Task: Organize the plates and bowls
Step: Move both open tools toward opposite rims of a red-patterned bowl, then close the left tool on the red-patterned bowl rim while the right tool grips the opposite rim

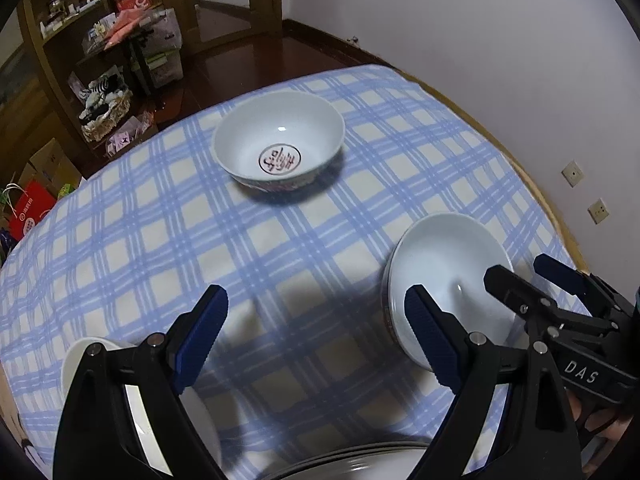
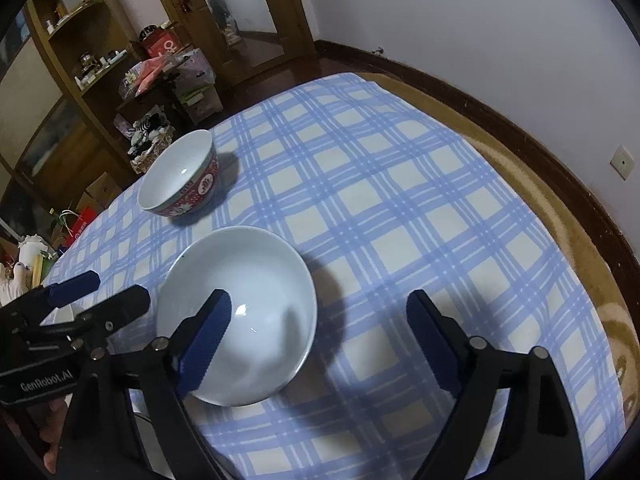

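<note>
A white bowl with a red patterned outside [image 1: 280, 140] [image 2: 180, 176] stands at the far side of the blue plaid tablecloth [image 1: 160, 220]. Nearer, a plain white bowl [image 1: 448, 276] [image 2: 248, 292] sits upright. My right gripper [image 2: 320, 340] [image 1: 532, 276] is open, one finger over the bowl's inside and the other outside its right rim; neither pad presses on it. My left gripper [image 1: 316, 332] [image 2: 102, 294] hangs open over bare cloth, left of that bowl. Under its left finger lies another white bowl [image 1: 74, 364], partly hidden. A stack of plates [image 1: 360, 462] shows at the bottom edge.
The table's wooden edge [image 2: 560, 216] runs along the right, close to a white wall. Beyond the far left edge stand wooden shelves [image 2: 80, 60] full of clutter, with boxes and a red bag [image 1: 30, 210] on the floor.
</note>
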Tool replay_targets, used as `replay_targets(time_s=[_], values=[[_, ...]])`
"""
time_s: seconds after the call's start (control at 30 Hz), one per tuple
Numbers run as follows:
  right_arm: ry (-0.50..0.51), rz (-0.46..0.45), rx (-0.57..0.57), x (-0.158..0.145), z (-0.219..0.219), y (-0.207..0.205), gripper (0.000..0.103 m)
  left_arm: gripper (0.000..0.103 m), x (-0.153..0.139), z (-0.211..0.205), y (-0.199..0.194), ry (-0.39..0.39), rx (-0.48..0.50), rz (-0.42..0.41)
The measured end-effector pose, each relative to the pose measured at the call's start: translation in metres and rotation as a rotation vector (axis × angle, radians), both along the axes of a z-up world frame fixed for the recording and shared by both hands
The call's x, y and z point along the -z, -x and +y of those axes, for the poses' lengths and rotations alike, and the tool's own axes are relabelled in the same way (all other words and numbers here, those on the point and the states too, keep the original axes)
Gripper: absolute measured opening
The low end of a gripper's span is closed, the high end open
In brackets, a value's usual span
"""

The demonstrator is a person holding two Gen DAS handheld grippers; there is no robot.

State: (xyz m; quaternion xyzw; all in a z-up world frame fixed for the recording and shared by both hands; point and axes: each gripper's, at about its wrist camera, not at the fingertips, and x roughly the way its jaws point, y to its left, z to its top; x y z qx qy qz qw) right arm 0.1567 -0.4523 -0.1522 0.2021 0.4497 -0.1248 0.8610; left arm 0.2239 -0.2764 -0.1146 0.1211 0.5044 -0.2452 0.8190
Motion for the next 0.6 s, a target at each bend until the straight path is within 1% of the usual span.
replay_targets(time_s=[0.07, 0.13, 0.17, 0.23, 0.3, 0.37, 0.4, 0.43, 0.47, 0.5, 0.57, 0.6], values=[[-0.017, 0.002, 0.002, 0.003, -0.002, 0.000, 0.087, 0.089, 0.005, -0.004, 0.000, -0.012, 0.002, 0.011], [-0.031, 0.012, 0.003, 0.006, -0.003, -0.001, 0.084, 0.089, 0.010, -0.006, -0.001, -0.013, 0.002, 0.030], [-0.040, 0.019, 0.004, 0.008, -0.004, -0.002, 0.080, 0.089, 0.013, -0.008, -0.001, -0.016, 0.002, 0.037], [-0.062, 0.027, 0.000, 0.012, -0.005, -0.003, 0.076, 0.088, 0.017, -0.012, -0.001, -0.033, 0.008, 0.035], [-0.076, 0.038, -0.003, 0.016, -0.005, -0.005, 0.072, 0.080, 0.023, -0.016, -0.002, -0.053, 0.013, 0.044], [-0.088, 0.053, -0.005, 0.021, -0.006, -0.006, 0.063, 0.071, 0.027, -0.018, -0.004, -0.059, 0.011, 0.063], [-0.094, 0.057, -0.008, 0.022, -0.006, -0.006, 0.061, 0.069, 0.029, -0.018, -0.005, -0.054, 0.008, 0.076], [-0.102, 0.061, -0.012, 0.024, -0.006, -0.006, 0.057, 0.063, 0.031, -0.018, -0.006, -0.046, 0.007, 0.087], [-0.106, 0.065, -0.015, 0.026, -0.006, -0.007, 0.051, 0.056, 0.032, -0.019, -0.006, -0.035, 0.007, 0.101], [-0.108, 0.069, -0.018, 0.027, -0.006, -0.007, 0.047, 0.053, 0.033, -0.019, -0.006, -0.029, 0.009, 0.107], [-0.122, 0.074, -0.027, 0.030, -0.004, -0.008, 0.040, 0.039, 0.034, -0.022, -0.004, -0.011, 0.020, 0.117], [-0.129, 0.072, -0.030, 0.031, -0.004, -0.008, 0.038, 0.036, 0.034, -0.023, -0.003, -0.003, 0.024, 0.123]])
